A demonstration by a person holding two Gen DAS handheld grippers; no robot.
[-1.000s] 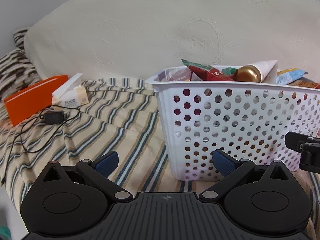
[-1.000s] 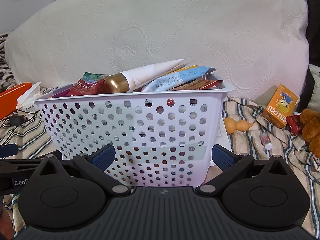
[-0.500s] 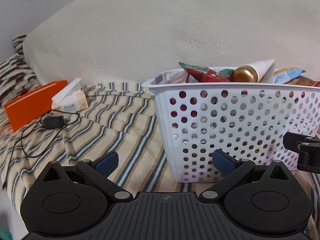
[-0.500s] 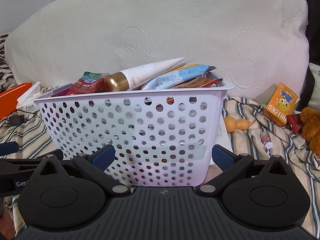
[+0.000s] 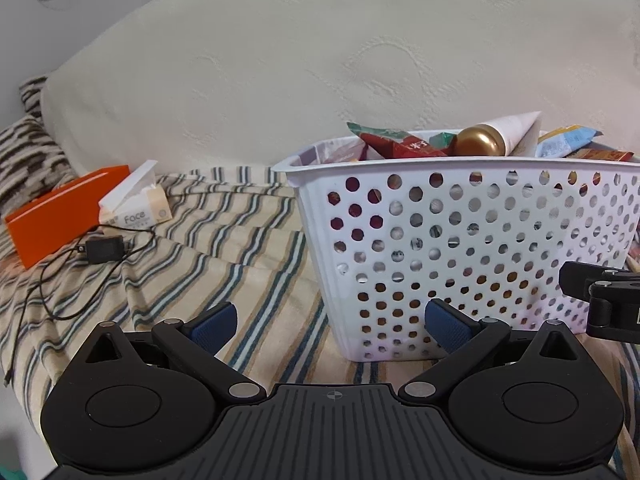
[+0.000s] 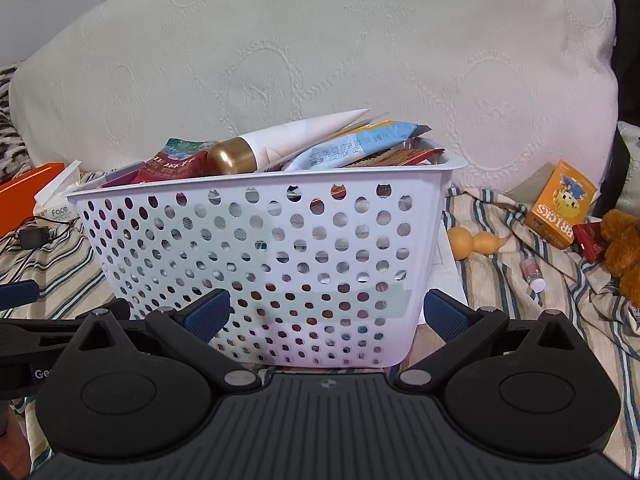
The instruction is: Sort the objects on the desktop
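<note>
A white perforated basket (image 6: 260, 264) stands on a striped bedspread (image 5: 224, 248), already heaped to the rim: a cream tube with a gold cap (image 6: 280, 148), a blue-and-white snack packet (image 6: 360, 148) and red wrappers (image 6: 172, 166) poke above the edge. That much of the sorting looks done.

Both claws are empty. The left claw (image 5: 330, 324) hovers low in front of the basket's left corner, its blue pads spread wide with nothing between them. The right claw (image 6: 326, 314) sits just before the basket's front wall, equally wide open and holding nothing — the wall shows between its pads, but whether they touch it cannot be told.

What is left lies on either side of the basket. To the right, in the right wrist view: an orange "BRICKS" box (image 6: 562, 204) leaning against the cushion, a yellow gourd-shaped toy (image 6: 474, 242) just beside the basket, a small capped vial (image 6: 532, 274), a red packet (image 6: 588, 240) and a brown plush toy (image 6: 622, 248) at the frame's edge. To the left, in the left wrist view: an orange box (image 5: 60, 212), a tissue pack (image 5: 136, 204) marked "Face" touching it, and a black charger (image 5: 104, 249) with its cable trailing over the bedspread.

Judging by this, the task is well advanced but not finished — several loose things are not yet collected, and the basket has little room left on top.
</note>
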